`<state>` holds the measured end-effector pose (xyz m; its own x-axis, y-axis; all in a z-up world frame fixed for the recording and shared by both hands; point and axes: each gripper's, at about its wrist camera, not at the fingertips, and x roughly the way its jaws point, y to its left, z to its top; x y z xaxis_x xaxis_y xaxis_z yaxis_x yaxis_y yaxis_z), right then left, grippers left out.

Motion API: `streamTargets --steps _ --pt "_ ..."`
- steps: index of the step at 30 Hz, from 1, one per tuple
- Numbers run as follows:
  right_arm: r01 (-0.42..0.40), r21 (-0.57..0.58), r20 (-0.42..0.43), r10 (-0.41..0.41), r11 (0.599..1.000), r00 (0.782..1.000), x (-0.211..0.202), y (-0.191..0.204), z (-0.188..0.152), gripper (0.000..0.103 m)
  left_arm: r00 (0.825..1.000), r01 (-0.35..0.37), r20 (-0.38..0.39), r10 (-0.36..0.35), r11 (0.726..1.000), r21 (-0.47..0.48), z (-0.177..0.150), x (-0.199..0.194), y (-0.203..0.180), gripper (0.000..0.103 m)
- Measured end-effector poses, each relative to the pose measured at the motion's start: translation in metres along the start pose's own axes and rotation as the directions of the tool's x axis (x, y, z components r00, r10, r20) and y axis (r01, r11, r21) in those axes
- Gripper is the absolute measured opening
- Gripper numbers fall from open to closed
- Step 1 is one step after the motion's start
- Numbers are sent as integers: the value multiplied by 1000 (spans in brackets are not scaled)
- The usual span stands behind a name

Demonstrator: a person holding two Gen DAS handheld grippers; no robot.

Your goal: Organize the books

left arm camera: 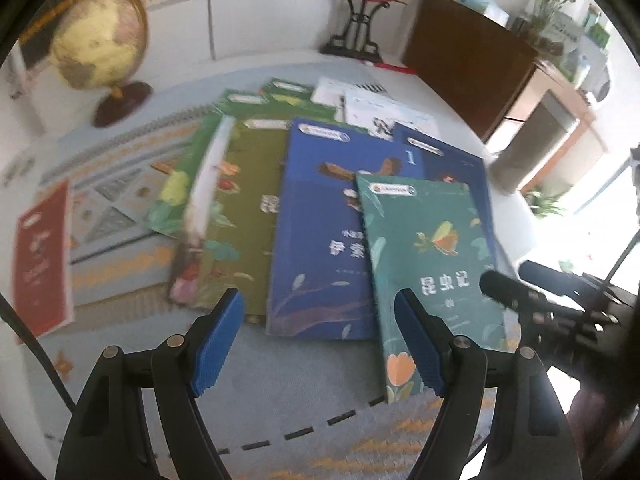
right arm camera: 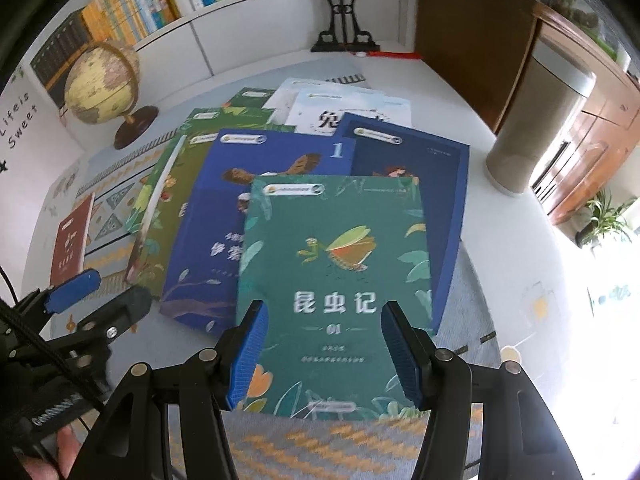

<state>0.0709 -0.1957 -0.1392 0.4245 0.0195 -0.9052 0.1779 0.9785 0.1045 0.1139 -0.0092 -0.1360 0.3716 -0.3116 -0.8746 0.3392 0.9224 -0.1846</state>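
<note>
Several books lie fanned and overlapping on a patterned mat. A teal book (right arm camera: 336, 272) with a butterfly cover lies on top at the front. My right gripper (right arm camera: 324, 305) hovers over its lower half, open, with nothing between the pads. Left of it lies a blue book (left arm camera: 320, 232), and my left gripper (left arm camera: 319, 294) is open above that book's near edge. An olive green book (left arm camera: 240, 208) lies further left, a dark blue one (right arm camera: 420, 148) behind, and white books (right arm camera: 344, 112) at the back. A red book (left arm camera: 40, 264) lies apart at the far left.
A globe (right arm camera: 100, 84) stands at the back left, and a black ornament stand (right arm camera: 344, 36) at the back middle. A brown cabinet (right arm camera: 472, 40) and a beige cylinder (right arm camera: 532, 128) are on the right. A filled bookshelf (right arm camera: 160, 4) lines the back wall.
</note>
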Motion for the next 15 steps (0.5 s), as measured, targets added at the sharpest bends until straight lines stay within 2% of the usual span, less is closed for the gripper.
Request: streamTargets --steps 2,8,15 --pt "10 15 5 -10 1000 1000 4 -12 -1 57 999 34 -2 -34 999 -21 0 4 4 75" --pt "18 80 -15 -16 997 1000 17 -47 -4 57 999 26 -27 -25 1000 10 -1 19 -7 75" --pt "-66 145 -84 78 987 993 39 -73 -17 57 996 43 -86 -38 998 50 -18 44 -24 75"
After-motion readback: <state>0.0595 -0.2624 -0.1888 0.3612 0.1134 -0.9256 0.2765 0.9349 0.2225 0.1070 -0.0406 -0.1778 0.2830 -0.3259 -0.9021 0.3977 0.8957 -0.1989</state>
